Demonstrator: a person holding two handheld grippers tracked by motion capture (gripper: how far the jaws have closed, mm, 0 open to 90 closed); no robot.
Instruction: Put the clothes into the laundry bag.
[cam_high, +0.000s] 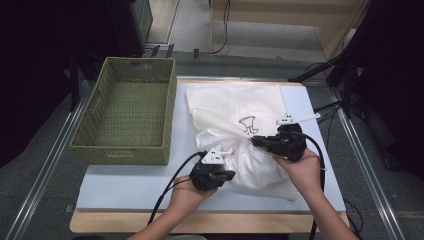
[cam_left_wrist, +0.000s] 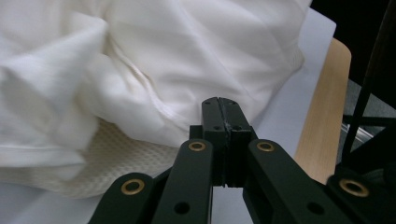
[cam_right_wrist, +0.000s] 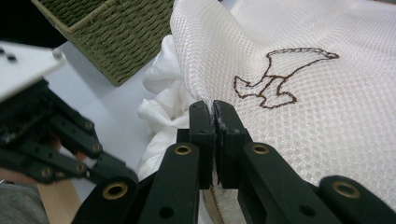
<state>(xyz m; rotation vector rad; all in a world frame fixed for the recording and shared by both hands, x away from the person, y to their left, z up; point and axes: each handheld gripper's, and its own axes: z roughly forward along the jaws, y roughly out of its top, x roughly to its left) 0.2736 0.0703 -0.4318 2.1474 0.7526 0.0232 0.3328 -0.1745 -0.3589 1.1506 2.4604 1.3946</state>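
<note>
Black jaws of your right gripper (cam_right_wrist: 214, 122) are clamped on the mesh laundry bag's (cam_right_wrist: 299, 70) edge; the bag lies on the bench (cam_high: 125, 187) just ahead of them. Left gripper (cam_left_wrist: 223, 109): jaws together, holding nothing, white garment (cam_left_wrist: 154, 60) just beyond. Cloth is soft, light and limp; grip hems or bunched folds. Wicker basket (cam_high: 125, 112) sits empty.

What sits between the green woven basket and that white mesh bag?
Bare pale-blue mat separates the basket from the mesh laundry bag, seen in the high view.
</note>
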